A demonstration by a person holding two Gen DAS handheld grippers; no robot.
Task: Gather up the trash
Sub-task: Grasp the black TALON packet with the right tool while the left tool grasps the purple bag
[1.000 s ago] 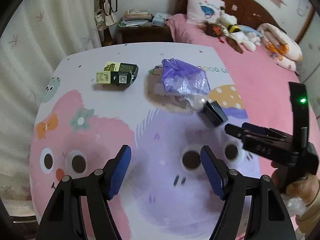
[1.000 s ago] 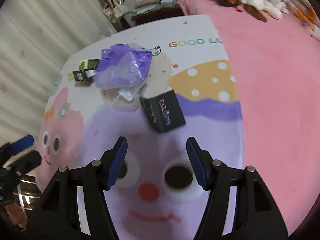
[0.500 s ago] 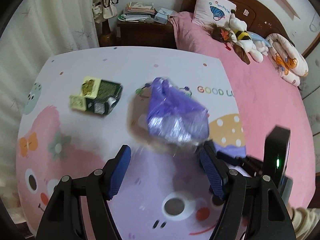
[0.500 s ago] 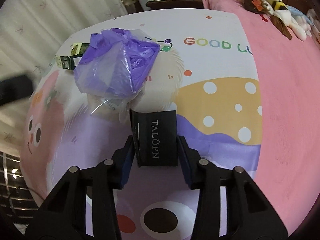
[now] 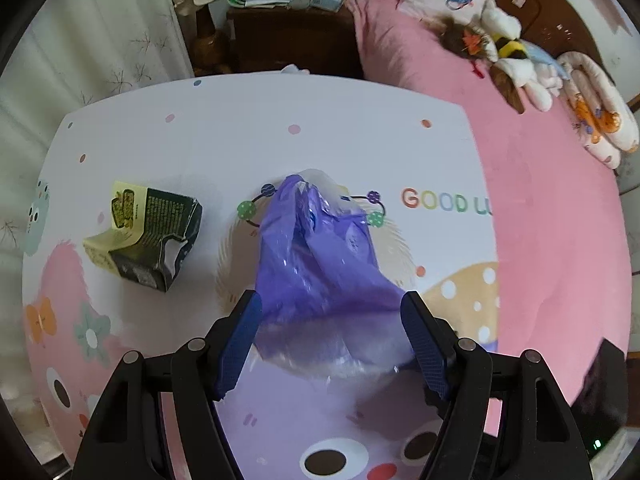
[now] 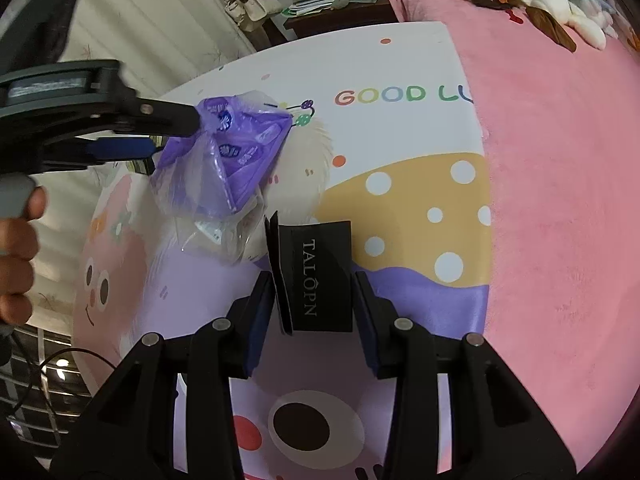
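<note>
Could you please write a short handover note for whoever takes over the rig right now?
Left hand-held gripper: open, fingers either side of the crumpled purple plastic bag, not yet closed on it.
Right hand-held gripper: appears shut on the black TALOPN cardboard box.
The torn green-and-yellow carton lies on the cartoon-printed tablecloth, left of the bag, with no gripper on it.
Done: box gripped.
Left: grip the bag, likely drop the box in, then collect the carton.
</note>
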